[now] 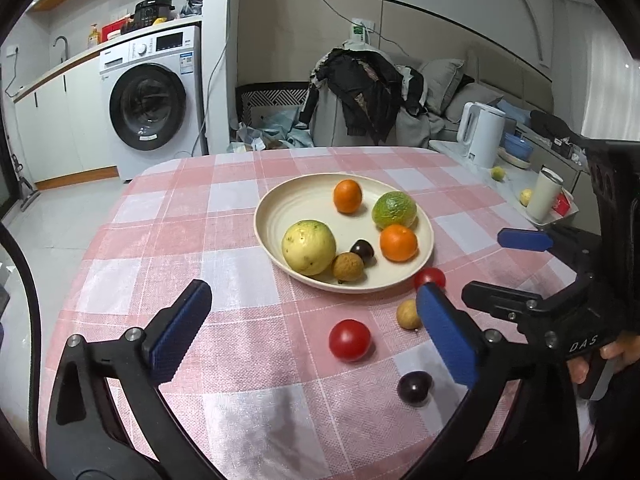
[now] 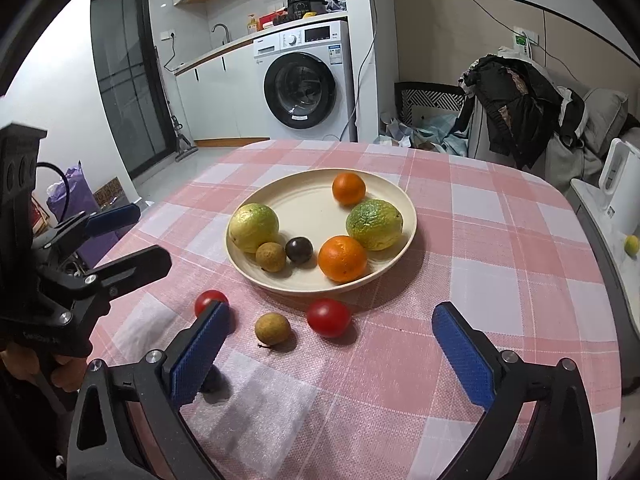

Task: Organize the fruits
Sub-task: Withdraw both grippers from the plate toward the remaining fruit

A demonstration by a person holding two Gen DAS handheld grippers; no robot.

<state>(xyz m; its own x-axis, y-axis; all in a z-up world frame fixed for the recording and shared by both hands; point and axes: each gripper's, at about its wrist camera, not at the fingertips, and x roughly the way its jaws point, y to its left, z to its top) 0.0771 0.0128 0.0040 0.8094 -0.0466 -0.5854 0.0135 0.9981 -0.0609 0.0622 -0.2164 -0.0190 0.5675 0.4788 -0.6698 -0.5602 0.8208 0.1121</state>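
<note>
A cream plate on the pink checked tablecloth holds two oranges, a yellow guava, a green fruit, a longan and a dark grape. Loose in front of the plate lie two red tomatoes, a longan and a dark grape. My left gripper is open and empty above the loose fruits. My right gripper is open and empty, just behind the longan and tomato. Each gripper shows at the other view's edge.
A white kettle, a cup and small fruits stand on a side counter to the right. A washing machine and a chair piled with clothes stand beyond the table's far edge.
</note>
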